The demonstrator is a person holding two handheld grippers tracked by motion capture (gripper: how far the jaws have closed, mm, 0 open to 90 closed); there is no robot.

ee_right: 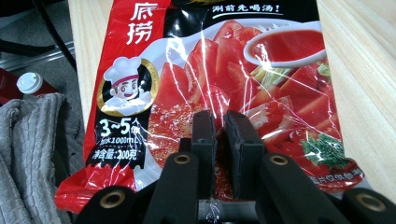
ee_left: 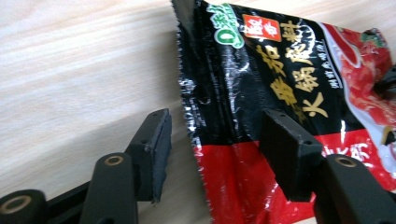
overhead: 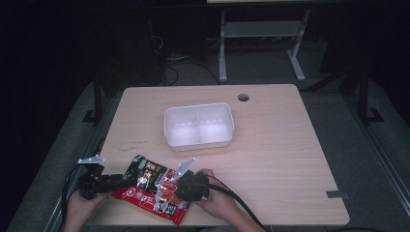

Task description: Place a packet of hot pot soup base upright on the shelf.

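A red and black sauce packet (overhead: 145,186) printed with tomatoes lies flat near the table's front edge. My left gripper (overhead: 116,181) comes in from its left end and is open. In the left gripper view the packet's (ee_left: 261,102) crimped edge lies between the two pads, the right pad (ee_left: 285,156) over the foil and the left pad (ee_left: 156,147) over bare wood. My right gripper (overhead: 178,187) sits at the packet's right end. In the right gripper view its jaws (ee_right: 220,123) are pinched together on the packet (ee_right: 196,84) at its clear seam.
A white two-compartment container (overhead: 167,126) stands empty at the table's middle, beyond the packet. A cable hole (overhead: 243,97) is at the back. Past the table's near-left edge lie a grey cloth (ee_right: 28,149) and a white cap (ee_right: 29,82).
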